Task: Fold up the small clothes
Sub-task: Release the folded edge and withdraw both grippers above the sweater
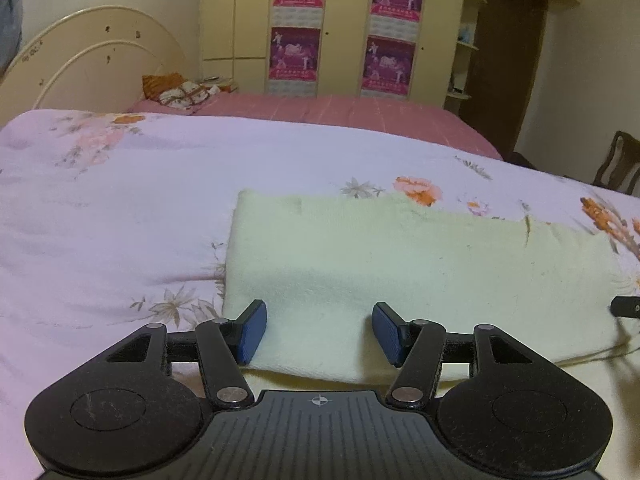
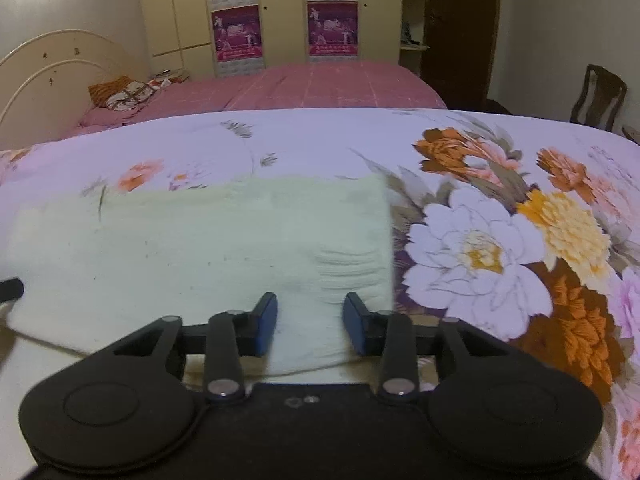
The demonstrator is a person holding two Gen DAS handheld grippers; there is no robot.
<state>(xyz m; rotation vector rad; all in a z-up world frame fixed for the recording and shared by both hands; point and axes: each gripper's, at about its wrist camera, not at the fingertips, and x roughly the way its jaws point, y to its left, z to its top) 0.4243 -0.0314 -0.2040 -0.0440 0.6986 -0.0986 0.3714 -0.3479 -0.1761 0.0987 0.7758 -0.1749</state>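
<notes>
Left claw (image 1: 319,332) stands with its blue pads (image 1: 251,332) spread wide, gripping nothing, poised at the near edge of a pale yellow cloth (image 1: 400,264). The cloth shows between the pads; whether they touch it cannot be told. Right claw (image 2: 311,324) is likewise spread, though less widely, at the same near edge, close to the cloth's right-hand corner, its pads (image 2: 267,322) either side of the fabric (image 2: 200,248).

The cloth lies flat as a long rectangle, folded, a thicker doubled edge facing the claws and faint ribbing near its right end. From the left claw it stretches toward 2 o'clock; from the right claw, toward 10 o'clock. A black tip of the right claw pokes into the left view at 3 o'clock (image 1: 626,307), and the left claw's tip shows at 9 o'clock in the right view (image 2: 10,289).

The cloth rests on a lilac floral quilt (image 1: 120,208), with big white, orange and yellow blooms at 3 o'clock of the right claw (image 2: 500,248). Beyond, at 12 o'clock, a pink bed (image 2: 328,84) with a curved cream headboard (image 1: 100,60) at 10 o'clock, a wardrobe hung with magenta posters (image 1: 296,52), and a wooden chair (image 2: 598,98) at 2 o'clock.
</notes>
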